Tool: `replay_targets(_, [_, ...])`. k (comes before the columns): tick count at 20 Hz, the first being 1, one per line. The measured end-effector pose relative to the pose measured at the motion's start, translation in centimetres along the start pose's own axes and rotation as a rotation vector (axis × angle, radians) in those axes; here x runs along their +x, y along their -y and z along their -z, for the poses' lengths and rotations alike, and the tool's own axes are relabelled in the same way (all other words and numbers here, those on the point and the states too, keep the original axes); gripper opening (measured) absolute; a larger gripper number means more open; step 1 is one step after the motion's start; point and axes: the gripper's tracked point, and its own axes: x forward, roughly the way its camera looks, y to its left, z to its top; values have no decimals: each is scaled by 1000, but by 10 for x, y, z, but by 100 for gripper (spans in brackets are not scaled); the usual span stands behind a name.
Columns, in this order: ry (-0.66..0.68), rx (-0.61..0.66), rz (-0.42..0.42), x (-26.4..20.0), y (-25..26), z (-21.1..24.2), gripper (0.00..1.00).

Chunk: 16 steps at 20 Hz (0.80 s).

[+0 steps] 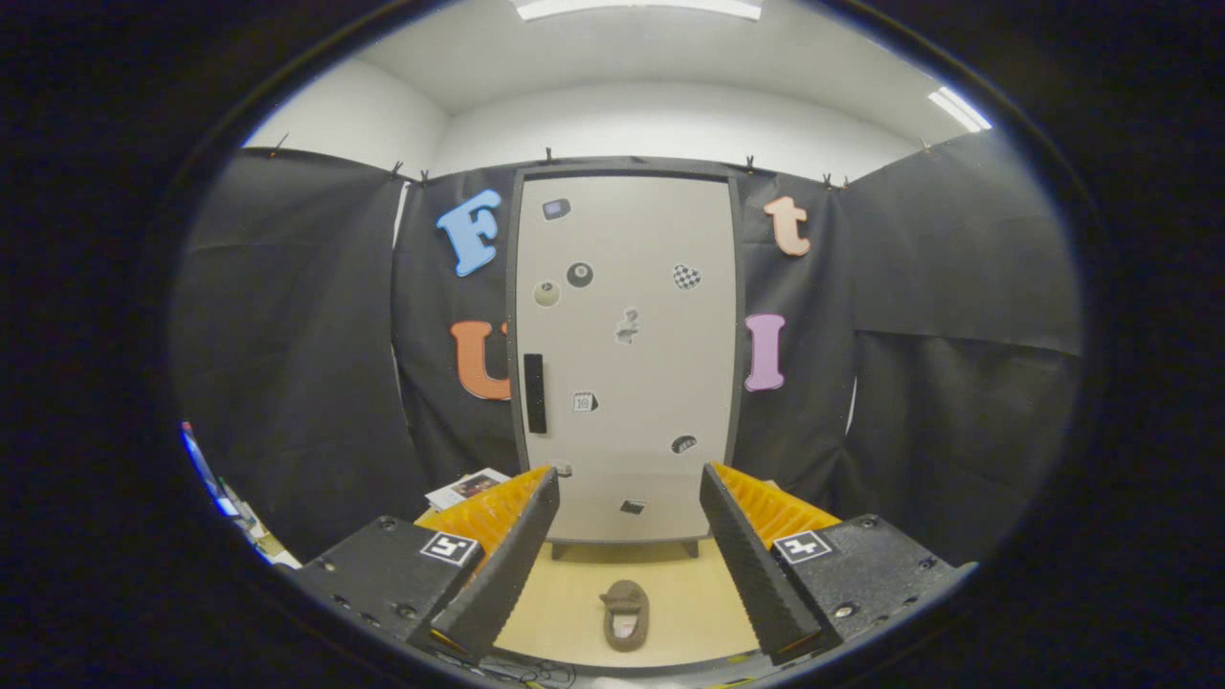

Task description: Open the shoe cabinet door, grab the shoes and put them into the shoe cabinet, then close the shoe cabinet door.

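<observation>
Nothing done yet: the shoe cabinet door (627, 354) is shut, w/ its handle (535, 392) untouched. One shoe (626, 615) sits on the floor (689, 598) between the fingers. Claw (628, 502) is wide open, holding nothing.

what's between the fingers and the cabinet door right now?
Gripper view: a brown shoe lies on the light floor between the open gripper fingers. Past it, bare floor runs to the closed shoe cabinet door.

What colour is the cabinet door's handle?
Black, a vertical bar; handle on the pale door, gripper view.
</observation>
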Motion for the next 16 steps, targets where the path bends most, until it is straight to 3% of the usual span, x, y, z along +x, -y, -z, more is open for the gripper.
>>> replay_targets(5, [-10, 46, -37, 61, -35, 7, 97])
replay_targets(16, [-22, 16, -76, 201, -86, 14, 97])
